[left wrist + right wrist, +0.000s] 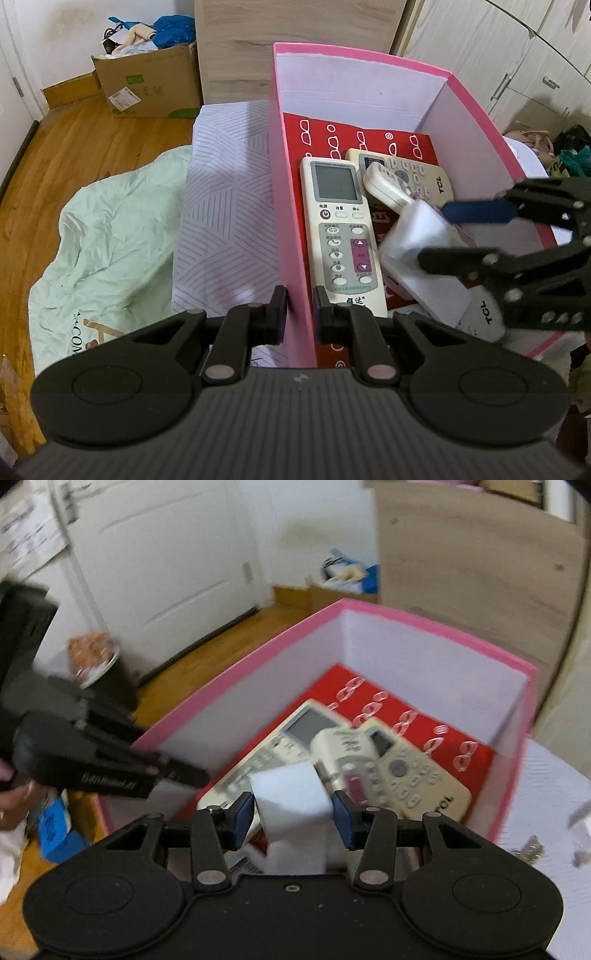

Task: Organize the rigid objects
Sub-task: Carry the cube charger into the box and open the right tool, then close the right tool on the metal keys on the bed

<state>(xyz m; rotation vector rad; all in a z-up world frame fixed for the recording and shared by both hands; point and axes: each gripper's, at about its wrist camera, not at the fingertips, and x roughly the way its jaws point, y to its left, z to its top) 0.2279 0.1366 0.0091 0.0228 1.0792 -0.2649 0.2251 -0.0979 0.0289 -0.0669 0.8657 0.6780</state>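
A pink box (288, 206) with a red floor stands on the bed and holds several remote controls. A large white remote with a screen (340, 229) lies along its left wall. A beige TCL remote (424, 177) and a small white remote (384, 184) lie behind. My left gripper (300, 314) is shut on the box's left wall. My right gripper (293, 812) holds a white rectangular remote (291, 805) over the box (236, 672); in the left wrist view that remote (417, 243) sits between its fingers (476, 212).
The box stands on a bed with a patterned white sheet (229, 206). A green quilt (107, 236) lies on the wooden floor. A cardboard box (147, 85) stands by a wooden headboard. White wardrobes are at the right. A door (166, 554) shows in the right wrist view.
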